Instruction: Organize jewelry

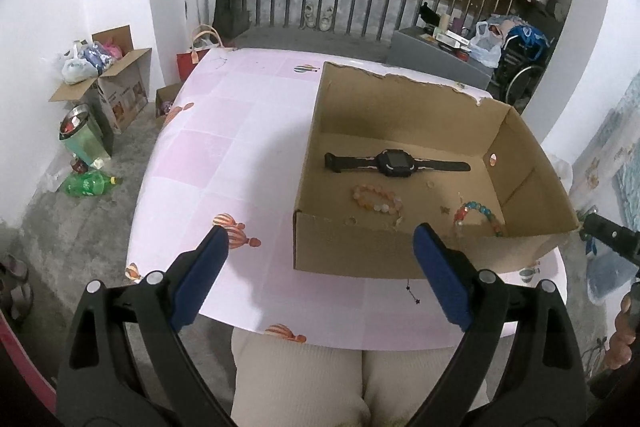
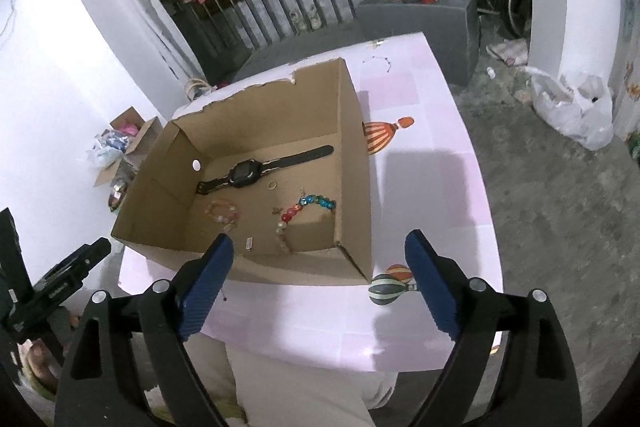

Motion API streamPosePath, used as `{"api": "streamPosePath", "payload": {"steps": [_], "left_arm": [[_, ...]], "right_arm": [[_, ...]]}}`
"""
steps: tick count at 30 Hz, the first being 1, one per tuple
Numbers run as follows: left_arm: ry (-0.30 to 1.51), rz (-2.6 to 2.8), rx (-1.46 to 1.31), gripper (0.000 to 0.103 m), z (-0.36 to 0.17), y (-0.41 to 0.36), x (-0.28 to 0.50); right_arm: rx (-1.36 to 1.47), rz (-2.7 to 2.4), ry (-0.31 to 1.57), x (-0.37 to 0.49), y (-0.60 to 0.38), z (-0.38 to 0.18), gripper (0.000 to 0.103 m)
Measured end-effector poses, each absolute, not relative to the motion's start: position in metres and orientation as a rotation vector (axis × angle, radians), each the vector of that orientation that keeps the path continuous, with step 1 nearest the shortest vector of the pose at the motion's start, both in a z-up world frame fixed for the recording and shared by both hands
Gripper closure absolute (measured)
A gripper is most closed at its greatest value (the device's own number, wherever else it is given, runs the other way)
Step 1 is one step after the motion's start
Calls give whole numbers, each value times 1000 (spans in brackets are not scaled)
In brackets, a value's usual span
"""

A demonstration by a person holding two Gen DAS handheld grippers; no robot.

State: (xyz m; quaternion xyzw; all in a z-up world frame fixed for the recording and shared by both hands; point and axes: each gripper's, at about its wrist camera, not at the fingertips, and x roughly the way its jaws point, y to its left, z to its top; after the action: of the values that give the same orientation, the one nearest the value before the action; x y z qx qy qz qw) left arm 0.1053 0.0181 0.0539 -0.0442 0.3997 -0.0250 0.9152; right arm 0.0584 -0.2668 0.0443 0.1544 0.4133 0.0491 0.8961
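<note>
While both grippers (image 1: 320,239) (image 2: 319,245) gape empty, the cardboard box (image 1: 352,247) holds a watch (image 1: 394,163) and two bead bracelets (image 1: 378,201).

Black plastic left gripper (image 1: 320,239) and matching right gripper (image 2: 319,245) are showing ribbed blue pads (image 1: 438,277), silver rivets; cream ribbed-knit trousers (image 1: 304,379) are covering the person's legs.

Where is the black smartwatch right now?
The black smartwatch lies flat, strap spread, on the floor of the open cardboard box, toward its far wall, beyond the pale orange bead bracelet; both views show it.
</note>
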Motion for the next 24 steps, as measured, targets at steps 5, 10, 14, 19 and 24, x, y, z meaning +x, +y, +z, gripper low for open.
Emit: {"api": "streamPosePath", "payload": {"steps": [5,10,14,19,24], "left_arm": [[805,-52,-75,13,59,19,96],[794,-47,-71,13,62,19,90],[790,-40,-60,12,63,18,84],[784,-47,-61,12,65,20,81],[798,-17,-25,12,68,25,78]], "right_arm": [[264,89,845,48,-258,51,14],[231,75,822,40,-253,59,11],[217,61,807,33,-249,61,9],[195,38,782,24,-245,65,8],[203,-37,827,14,-244,72,7]]}}
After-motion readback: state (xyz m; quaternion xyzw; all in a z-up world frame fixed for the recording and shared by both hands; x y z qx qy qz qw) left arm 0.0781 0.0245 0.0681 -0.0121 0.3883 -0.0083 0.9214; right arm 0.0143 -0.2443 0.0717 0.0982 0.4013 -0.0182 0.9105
